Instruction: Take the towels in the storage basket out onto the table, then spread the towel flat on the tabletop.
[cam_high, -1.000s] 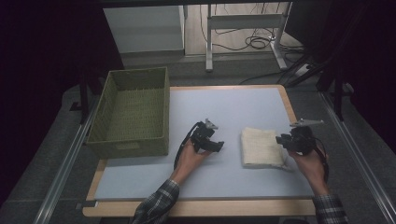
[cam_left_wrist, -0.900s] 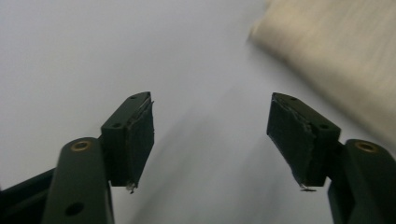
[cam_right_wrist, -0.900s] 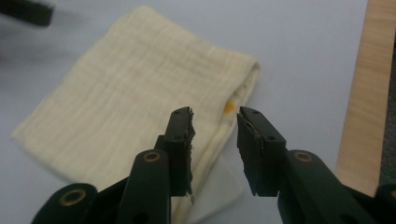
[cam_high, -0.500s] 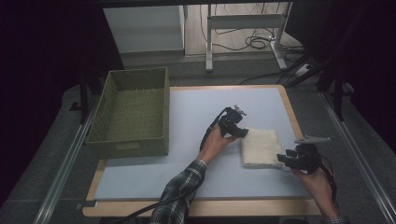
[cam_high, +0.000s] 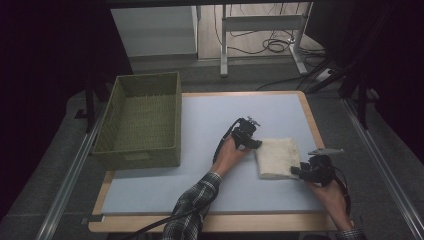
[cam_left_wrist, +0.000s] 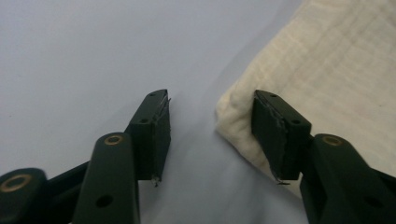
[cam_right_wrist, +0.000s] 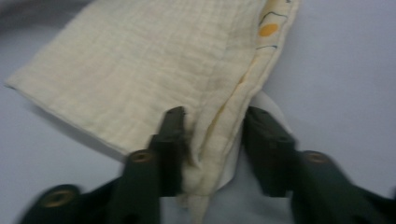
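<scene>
Folded cream cloth (cam_high: 277, 157) lying on the blue mat (cam_high: 200, 130), right of the woven basket (cam_high: 142, 117). Right gripper (cam_right_wrist: 212, 149) pinching its near corner; left gripper (cam_left_wrist: 210, 135) just been closing, astride the far corner, not yet pinching. Worth closing fully before lifting both corners together.

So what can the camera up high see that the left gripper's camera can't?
The high view takes in the green woven basket on the left of the table, both forearms, and the right gripper at the cloth's near right corner. The left gripper view gives the close-up: the left gripper with its jaws apart, one pad over the folded cloth's corner, the other on bare table. Both views share the cream cloth and the pale blue tabletop.
</scene>
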